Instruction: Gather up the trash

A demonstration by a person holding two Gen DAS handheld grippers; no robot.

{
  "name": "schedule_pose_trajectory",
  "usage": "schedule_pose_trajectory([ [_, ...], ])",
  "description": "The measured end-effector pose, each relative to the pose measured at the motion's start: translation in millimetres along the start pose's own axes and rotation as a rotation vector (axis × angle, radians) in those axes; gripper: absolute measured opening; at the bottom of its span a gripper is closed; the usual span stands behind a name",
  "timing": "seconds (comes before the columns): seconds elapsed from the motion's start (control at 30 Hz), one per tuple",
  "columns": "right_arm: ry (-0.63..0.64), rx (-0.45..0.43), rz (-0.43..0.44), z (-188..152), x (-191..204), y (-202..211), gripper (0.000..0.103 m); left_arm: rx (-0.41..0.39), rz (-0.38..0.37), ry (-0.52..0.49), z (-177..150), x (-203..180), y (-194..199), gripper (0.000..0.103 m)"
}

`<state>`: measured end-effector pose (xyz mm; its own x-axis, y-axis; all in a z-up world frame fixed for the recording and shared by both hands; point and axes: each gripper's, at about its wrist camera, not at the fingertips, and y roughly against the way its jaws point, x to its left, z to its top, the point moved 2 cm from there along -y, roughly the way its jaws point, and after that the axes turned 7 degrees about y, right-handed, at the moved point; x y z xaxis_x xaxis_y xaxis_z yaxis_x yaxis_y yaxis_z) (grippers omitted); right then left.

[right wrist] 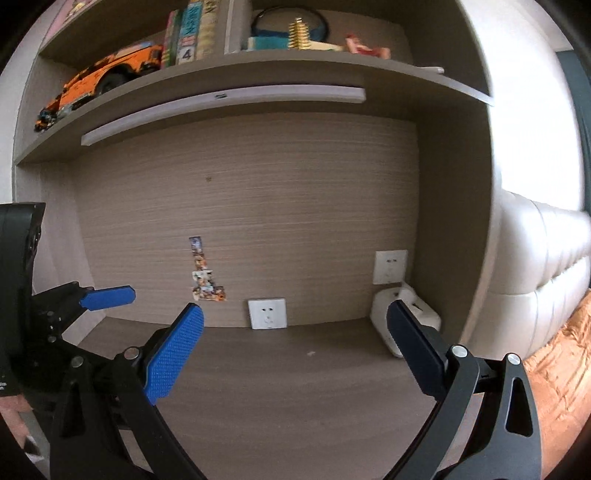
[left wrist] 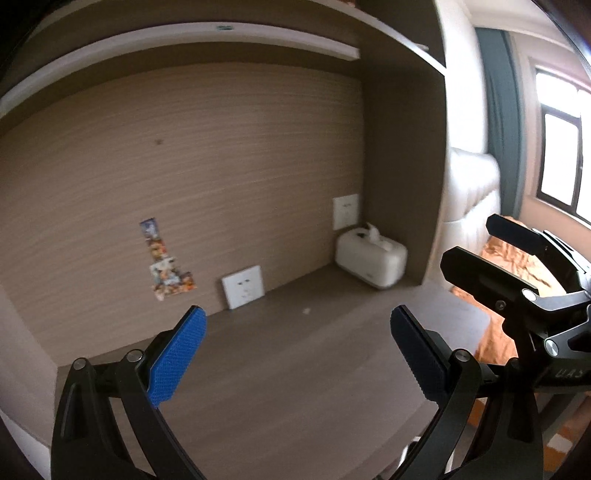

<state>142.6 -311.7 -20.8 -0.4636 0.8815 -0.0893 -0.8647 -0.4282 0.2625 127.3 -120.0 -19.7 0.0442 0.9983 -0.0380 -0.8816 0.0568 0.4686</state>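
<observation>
- Left gripper (left wrist: 297, 325): held above the desk (left wrist: 295, 369), blue pads wide apart, nothing betw. them.
- Right gripper (right wrist: 295, 325): also above the desk, pads (right wrist: 173, 354) wide apart, holding nothing. In left wrist view its black frame showed at far right, fingers spread.
- Trash: only candidate was a small white scrap (left wrist: 306, 311) on the desk top, lying betw. the two grippers' lines of sight and nearer the back wall; seen again in right wrist view (right wrist: 311, 353). Too small and blurred to say what it was. Neither gripper touched it.
- Tissue box (left wrist: 371, 258), white, stood in the back right corner of the desk, against the side panel; a tissue stuck up from its top. In right wrist view the right finger partly hid it.
- Two wall sockets: one low (left wrist: 243, 286), touching the desk line, another higher (left wrist: 345, 211), just above the tissue box.
- Stickers (left wrist: 166, 262): a colourful strip on the back panel, left of the low socket.
- Light bar (right wrist: 221, 107) ran under the shelf (right wrist: 258, 70).
- On the shelf: orange toy car (right wrist: 107, 77), books (right wrist: 188, 33), a gold ornament (right wrist: 303, 35).
- Beyond the side panel, to the right: padded white headboard (right wrist: 543, 251), orange bedding (left wrist: 506, 258), window (left wrist: 561, 147).
- Nothing stood betw. grippers and scrap; desk surface around it bare.
</observation>
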Motion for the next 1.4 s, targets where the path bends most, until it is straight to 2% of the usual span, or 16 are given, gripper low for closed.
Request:
schedule_pose_trajectory([
  [0.6,0.049,-0.001,0.072,18,44,-54,0.099,0.002,0.097,0.084,5,78,-15,0.098],
  [0.9,0.058,-0.005,0.081,23,56,-70,0.099,0.002,0.109,0.083,10,99,-20,0.098],
  [1.4,0.090,-0.013,0.073,35,75,-83,0.099,-0.018,0.140,0.170,21,140,-25,0.098],
])
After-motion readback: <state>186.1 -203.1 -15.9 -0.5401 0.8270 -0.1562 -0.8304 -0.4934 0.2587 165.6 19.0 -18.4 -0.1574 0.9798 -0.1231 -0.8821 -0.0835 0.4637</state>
